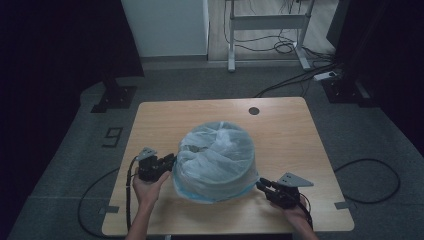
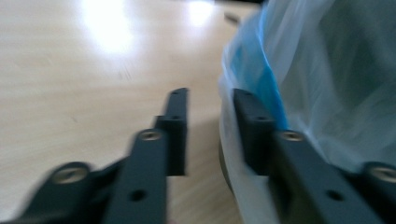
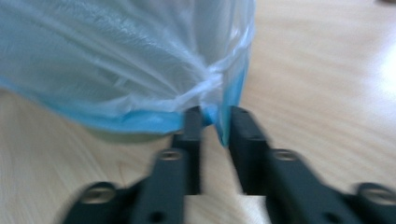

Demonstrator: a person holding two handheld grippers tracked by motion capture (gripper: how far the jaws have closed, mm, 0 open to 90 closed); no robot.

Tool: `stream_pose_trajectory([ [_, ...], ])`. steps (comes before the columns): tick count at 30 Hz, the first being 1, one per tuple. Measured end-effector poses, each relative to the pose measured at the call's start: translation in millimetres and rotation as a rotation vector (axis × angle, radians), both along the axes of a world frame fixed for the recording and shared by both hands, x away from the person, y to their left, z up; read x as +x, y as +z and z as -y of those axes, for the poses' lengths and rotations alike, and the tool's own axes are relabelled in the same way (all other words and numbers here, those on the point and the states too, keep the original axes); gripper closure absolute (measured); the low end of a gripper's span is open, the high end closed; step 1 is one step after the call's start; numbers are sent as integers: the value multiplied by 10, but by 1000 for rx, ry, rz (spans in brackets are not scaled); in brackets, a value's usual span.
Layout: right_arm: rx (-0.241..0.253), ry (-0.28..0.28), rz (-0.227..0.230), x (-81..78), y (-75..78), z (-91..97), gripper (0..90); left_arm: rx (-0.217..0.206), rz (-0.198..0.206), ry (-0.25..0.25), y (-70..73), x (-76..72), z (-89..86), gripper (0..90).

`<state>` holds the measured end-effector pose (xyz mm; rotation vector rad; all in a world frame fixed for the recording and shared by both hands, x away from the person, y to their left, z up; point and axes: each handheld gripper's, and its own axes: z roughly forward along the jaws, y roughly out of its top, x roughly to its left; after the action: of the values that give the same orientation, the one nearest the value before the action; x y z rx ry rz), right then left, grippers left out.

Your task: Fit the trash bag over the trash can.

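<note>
1. The bin stands on the table, between the two grippers, with a thin bag pulled down over its rim and wall.
2. The left gripper sits at the bin's left side. In the left gripper view its jaws stand apart with a bare gap between them; one jaw lies against the bag's skirt, the other is clear of it. The grip is released, and nothing is clamped.
3. The right gripper sits at the bin's lower right edge. In the right gripper view its jaws stand slightly parted, with a gathered fold of the blue hem between the tips. The pads do not appear to press on it, so this grip also reads as released.
4. Risk: the hem fold ahead of the right gripper may spring out of the gap, because the film is slack and slippery.
5. Risk: closing the left gripper from here likely catches nothing, because the film lies outside its gap.
6. Risk: a hard pull on one side may tear the thin film or drag the light bin across the table.
</note>
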<state>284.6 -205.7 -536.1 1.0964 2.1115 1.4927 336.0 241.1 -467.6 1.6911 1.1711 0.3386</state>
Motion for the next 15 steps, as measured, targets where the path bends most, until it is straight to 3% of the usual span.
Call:
stream_pose_trajectory([
  [2,25,-12,21,-23,36,28,555,-13,43,-4,76,-58,-95,495],
  [7,84,-29,40,-44,94,106,396,-34,90,-37,196,-148,-251,277],
  [9,93,-28,43,-49,106,120,379,-49,99,-62,226,-169,-289,210],
  [15,101,-23,58,-72,143,81,381,-27,108,-139,263,-184,-228,61],
])
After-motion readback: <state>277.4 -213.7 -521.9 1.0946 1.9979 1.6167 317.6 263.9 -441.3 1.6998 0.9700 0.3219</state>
